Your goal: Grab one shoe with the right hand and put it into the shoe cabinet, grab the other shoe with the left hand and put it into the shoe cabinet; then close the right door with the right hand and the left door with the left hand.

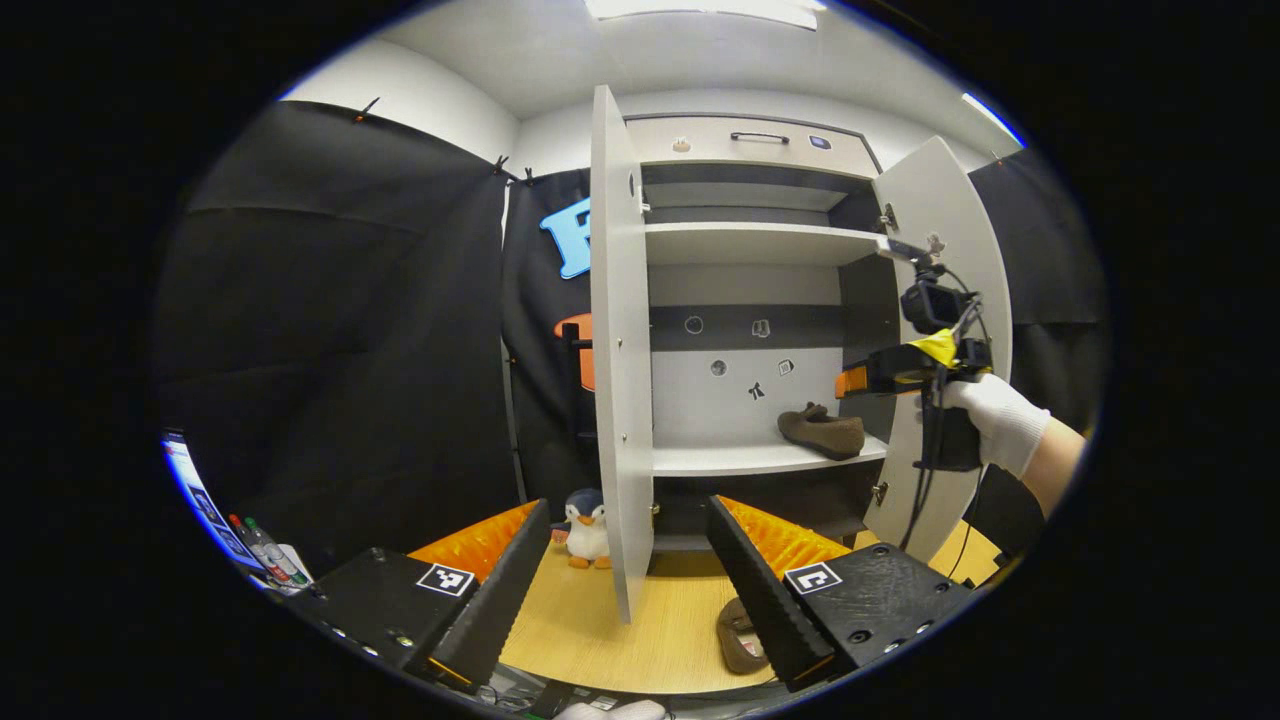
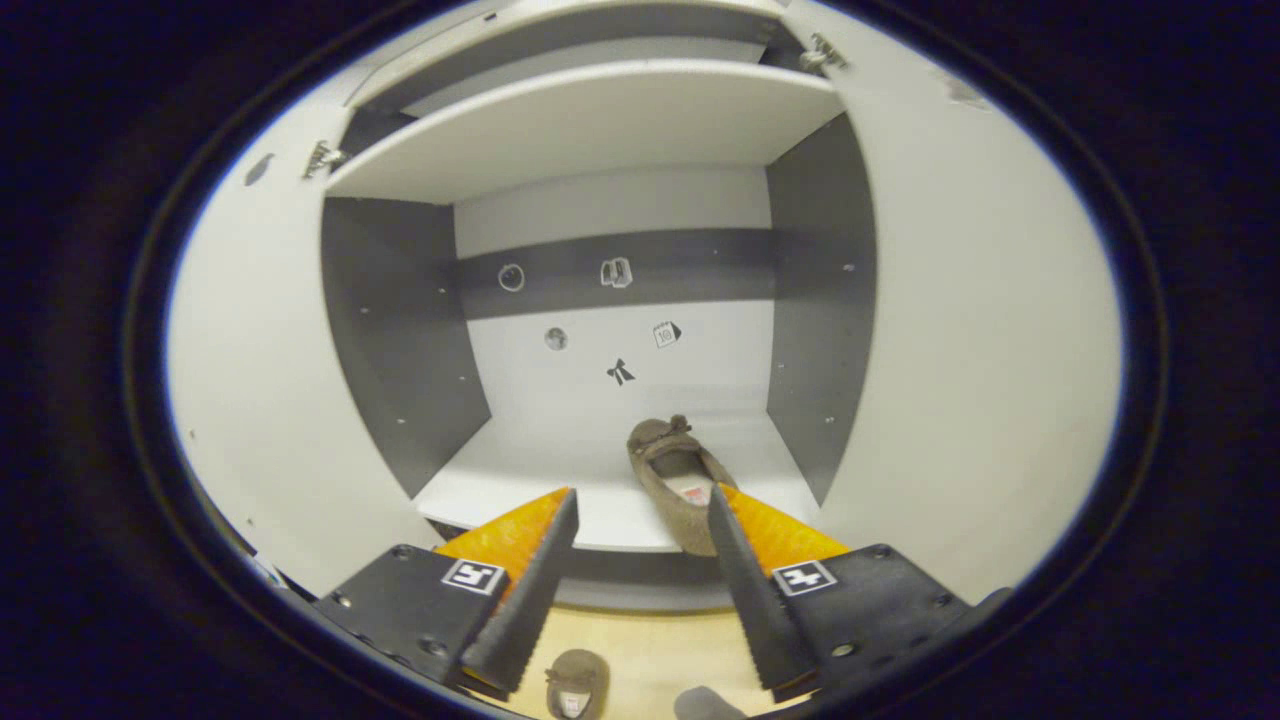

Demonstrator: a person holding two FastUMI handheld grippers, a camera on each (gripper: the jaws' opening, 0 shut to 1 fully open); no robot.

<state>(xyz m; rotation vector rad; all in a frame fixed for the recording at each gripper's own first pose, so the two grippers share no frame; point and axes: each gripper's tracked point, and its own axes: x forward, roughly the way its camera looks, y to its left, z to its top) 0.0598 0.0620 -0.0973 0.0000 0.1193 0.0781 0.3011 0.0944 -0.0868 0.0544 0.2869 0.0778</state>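
Note:
One brown shoe lies on the lower shelf of the white shoe cabinet, both doors standing open. In the right gripper view that shoe rests on the shelf just beyond my right gripper, which is open and empty. A gloved hand holds this right gripper in front of the cabinet's right side. The second brown shoe lies on the wooden floor below. My left gripper hangs open above the floor, with that shoe by its right finger.
The left door juts straight out toward me, edge on. The right door swings wide behind the gloved hand. A penguin toy stands on the floor by the left door. Small items lie at the far left.

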